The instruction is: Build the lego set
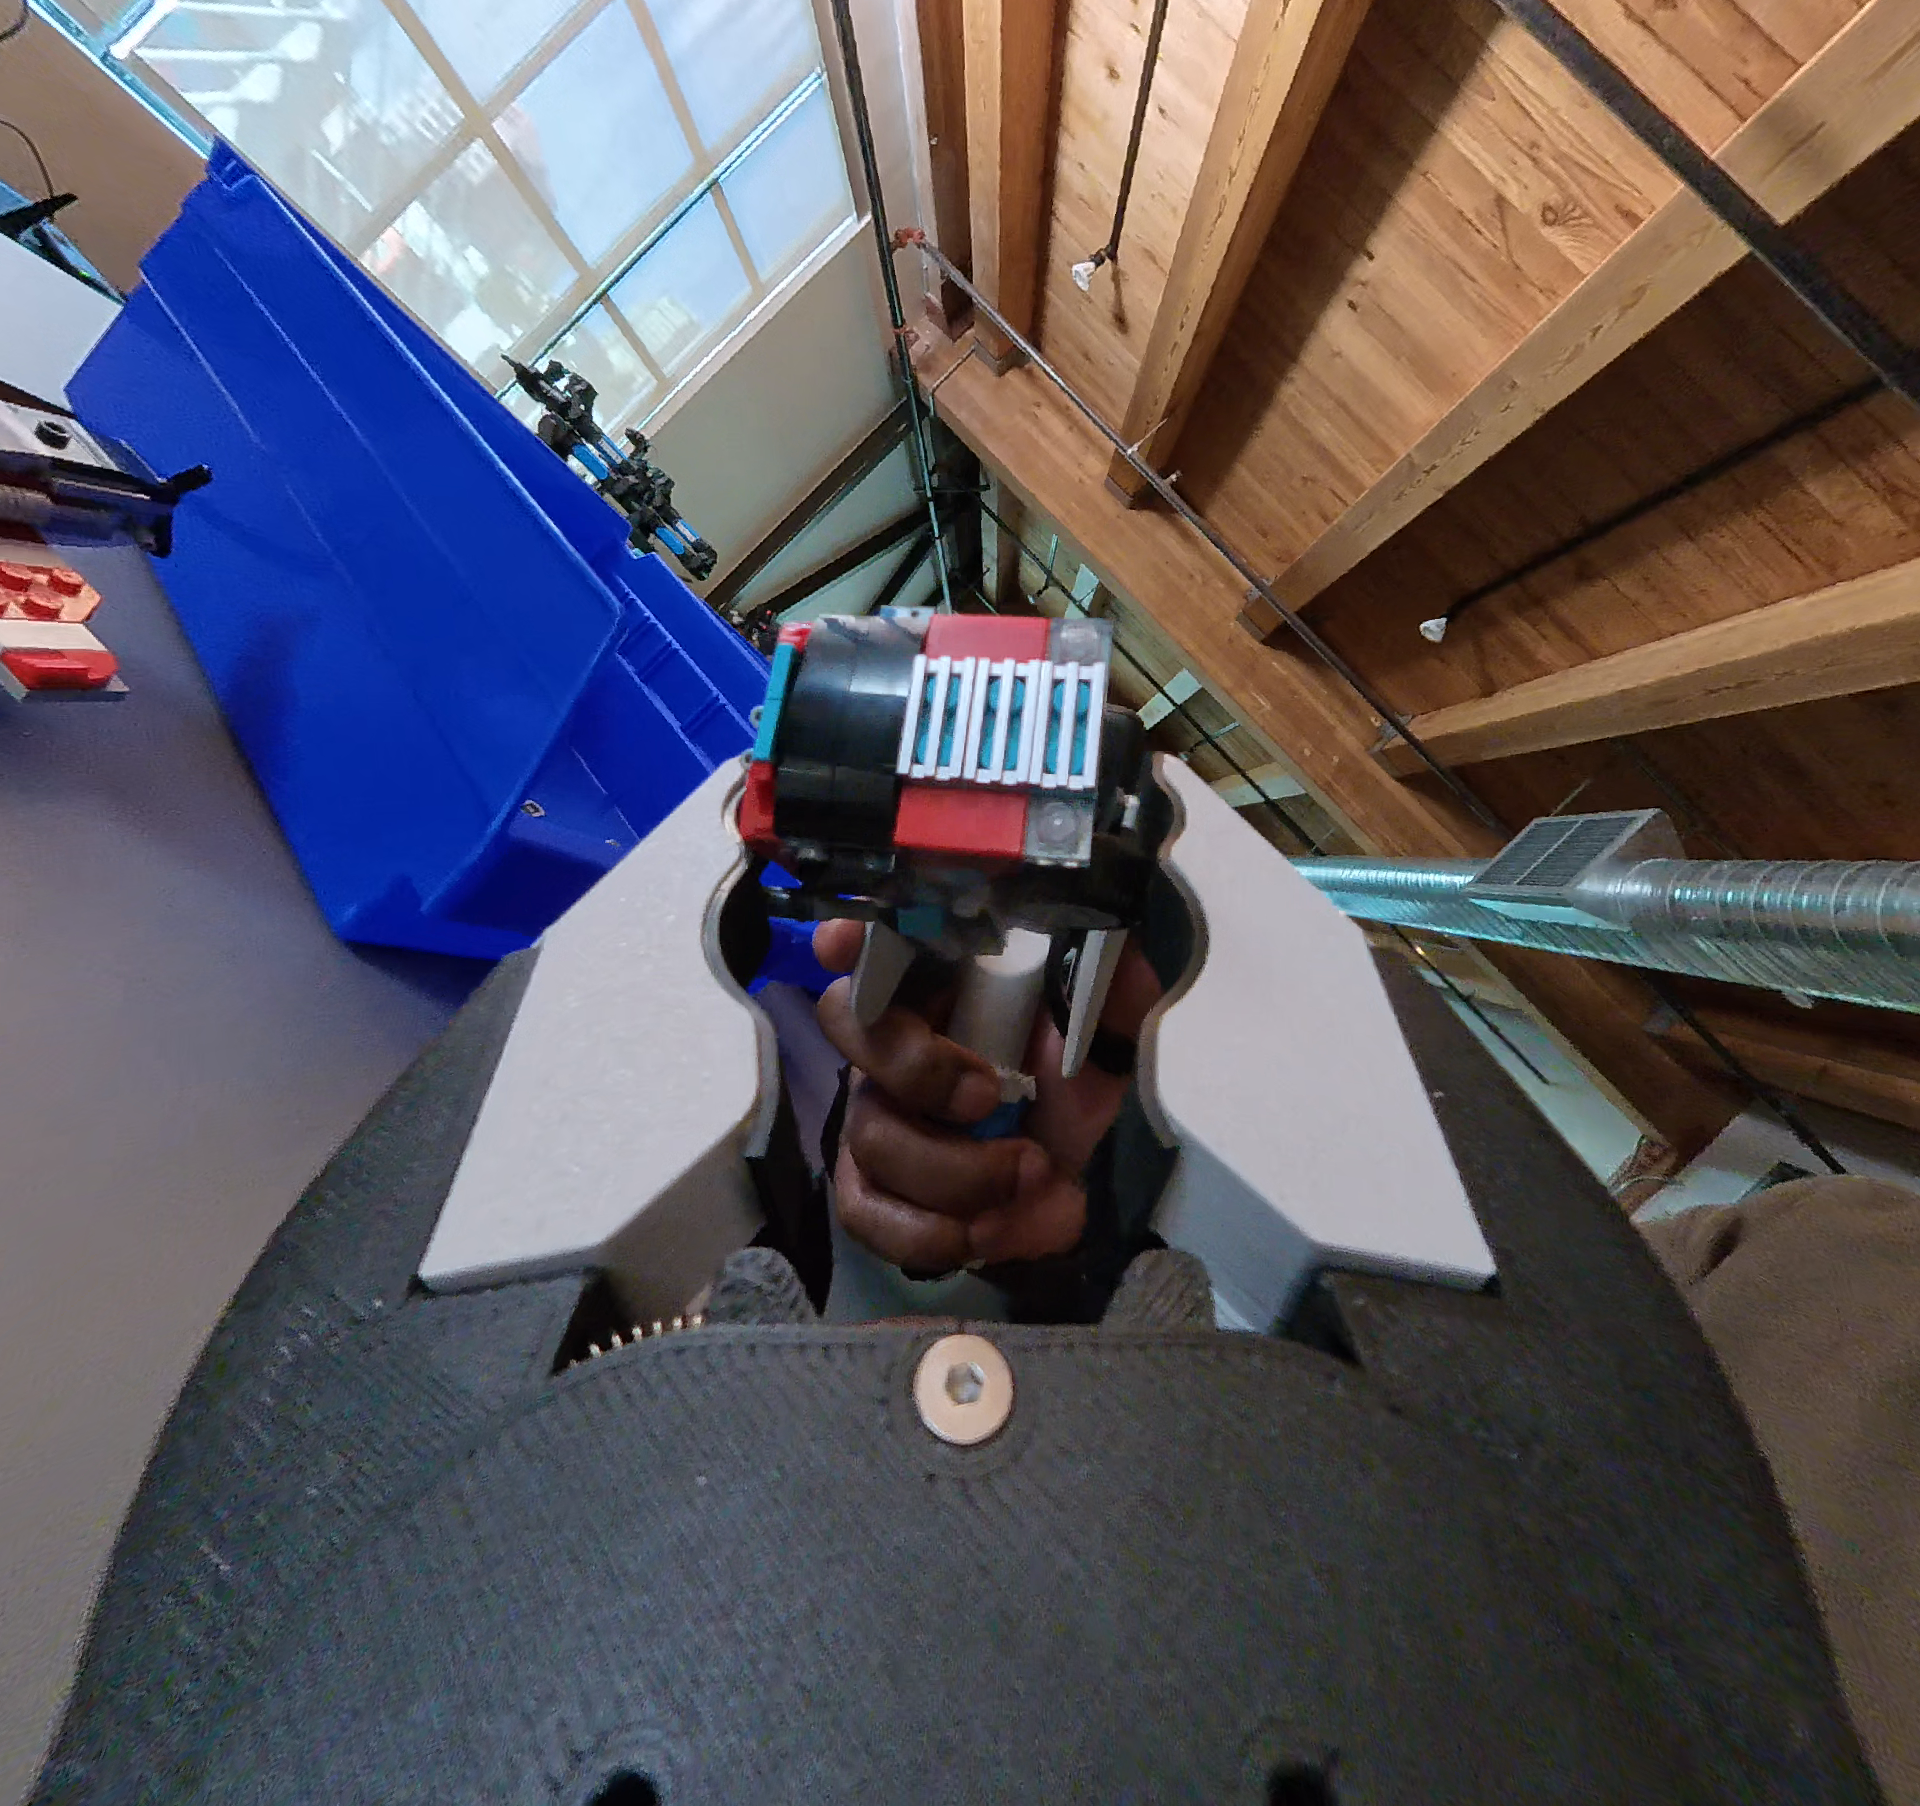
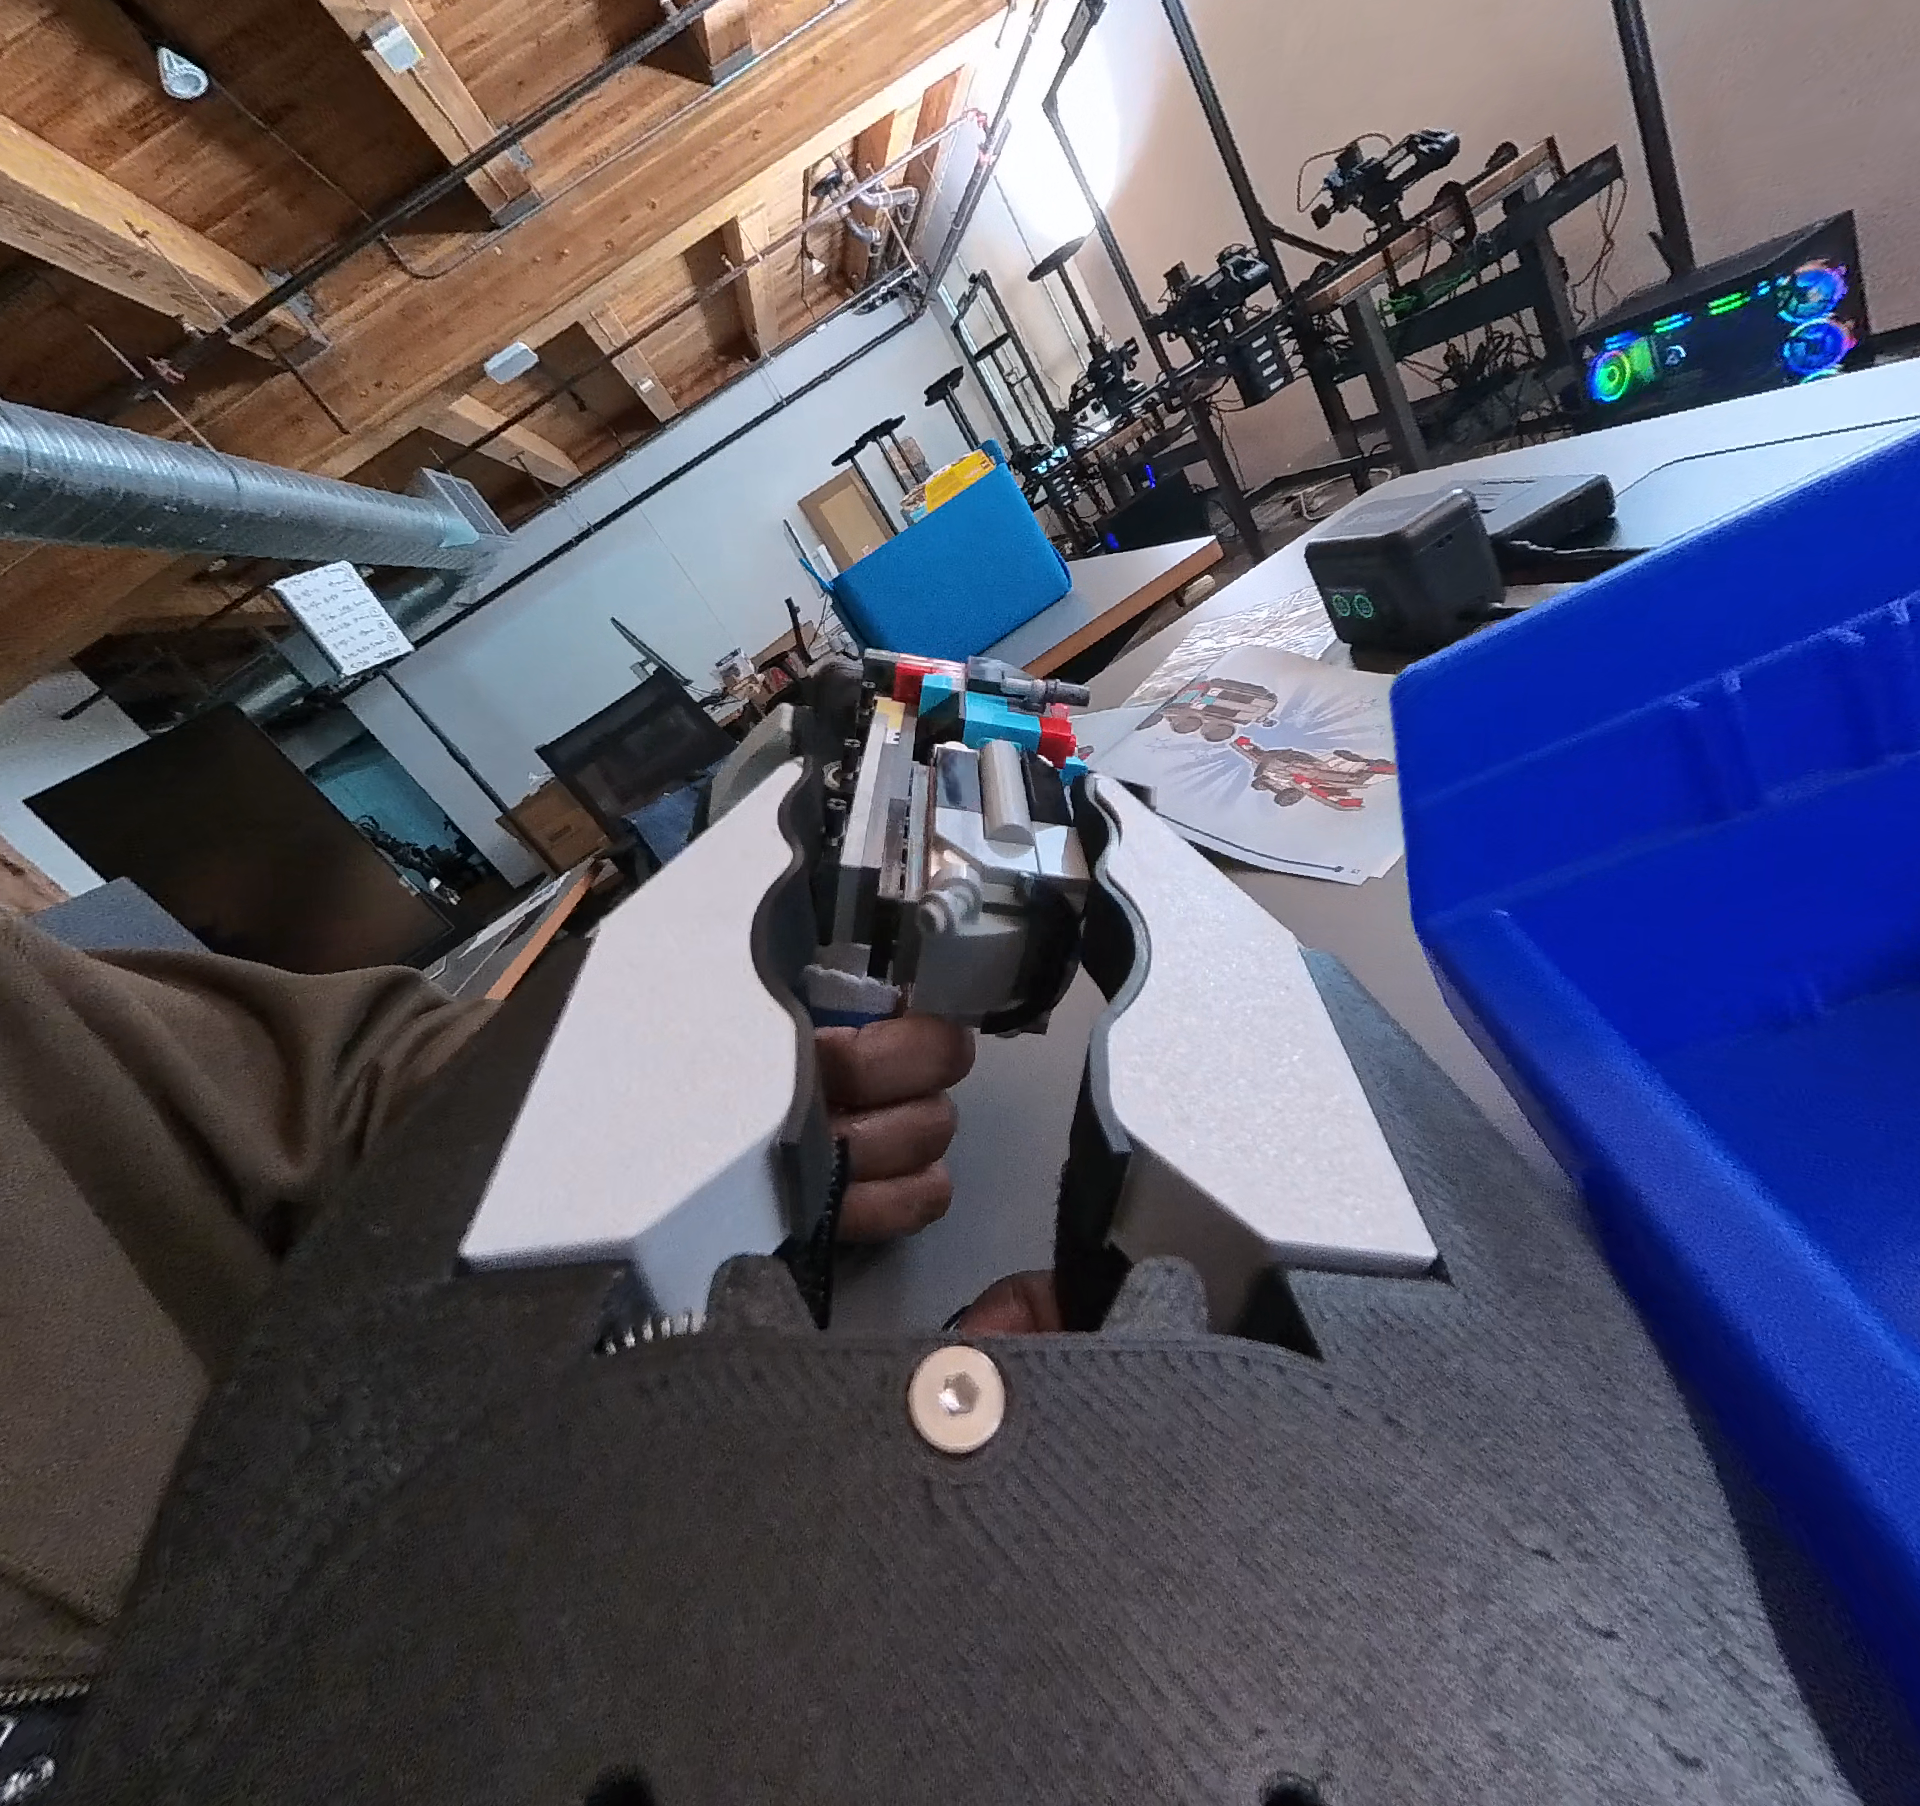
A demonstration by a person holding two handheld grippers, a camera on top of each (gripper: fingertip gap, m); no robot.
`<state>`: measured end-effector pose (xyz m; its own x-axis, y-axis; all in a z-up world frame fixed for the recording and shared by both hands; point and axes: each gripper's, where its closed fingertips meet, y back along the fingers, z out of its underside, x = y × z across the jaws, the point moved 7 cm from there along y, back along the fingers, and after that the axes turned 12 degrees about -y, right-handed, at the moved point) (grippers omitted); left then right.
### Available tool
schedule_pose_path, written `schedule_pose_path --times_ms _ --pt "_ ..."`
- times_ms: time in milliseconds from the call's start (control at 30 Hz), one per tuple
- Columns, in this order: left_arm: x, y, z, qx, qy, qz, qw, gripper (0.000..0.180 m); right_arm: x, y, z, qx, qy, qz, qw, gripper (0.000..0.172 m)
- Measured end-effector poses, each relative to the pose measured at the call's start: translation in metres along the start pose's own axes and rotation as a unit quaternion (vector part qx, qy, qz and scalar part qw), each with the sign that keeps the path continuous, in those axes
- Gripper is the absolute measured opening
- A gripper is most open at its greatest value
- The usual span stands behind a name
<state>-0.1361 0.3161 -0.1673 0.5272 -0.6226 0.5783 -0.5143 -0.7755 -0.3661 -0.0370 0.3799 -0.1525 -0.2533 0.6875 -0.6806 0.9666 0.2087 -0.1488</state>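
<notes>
Bright daylight enters through the tall grid-paned window point(image 1: 499, 156), blown out to white-blue. A glare patch whitens the pale far wall point(image 2: 1081, 125). Wooden beamed ceiling point(image 1: 1455, 302) evenly lit. Strong fisheye bending at edges. Multicoloured toy-brick model point(image 1: 935, 738) slightly motion-blurred.

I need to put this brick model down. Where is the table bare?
Bare tabletop lies between the booklet and the blue bin. Another stretch runs along the bin's wall, beside the red bricks. It is crowded around the black box behind the booklet.
</notes>
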Motion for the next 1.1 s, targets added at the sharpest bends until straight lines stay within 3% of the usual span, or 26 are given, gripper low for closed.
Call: schedule_pose_path --times_ms 400,533,700,1100 --pt "-0.006 0.010 -0.006 0.034 0.090 0.022 0.995 0.067 -0.001 0.003 -0.005 0.002 0.025 0.009 1.000 0.051" --pt "-0.010 0.011 -0.006 0.046 0.126 0.022 0.991 0.067 0.001 0.002 -0.003 -0.029 0.011 0.014 0.999 0.057" --pt "-0.012 0.014 -0.014 0.019 0.089 0.000 0.996 0.067 -0.002 0.004 -0.003 -0.081 -0.020 -0.003 0.996 0.073" --pt "-0.009 0.011 -0.017 -0.023 0.071 0.019 0.997 0.067 0.005 -0.001 0.008 -0.119 -0.066 0.013 0.991 0.073"
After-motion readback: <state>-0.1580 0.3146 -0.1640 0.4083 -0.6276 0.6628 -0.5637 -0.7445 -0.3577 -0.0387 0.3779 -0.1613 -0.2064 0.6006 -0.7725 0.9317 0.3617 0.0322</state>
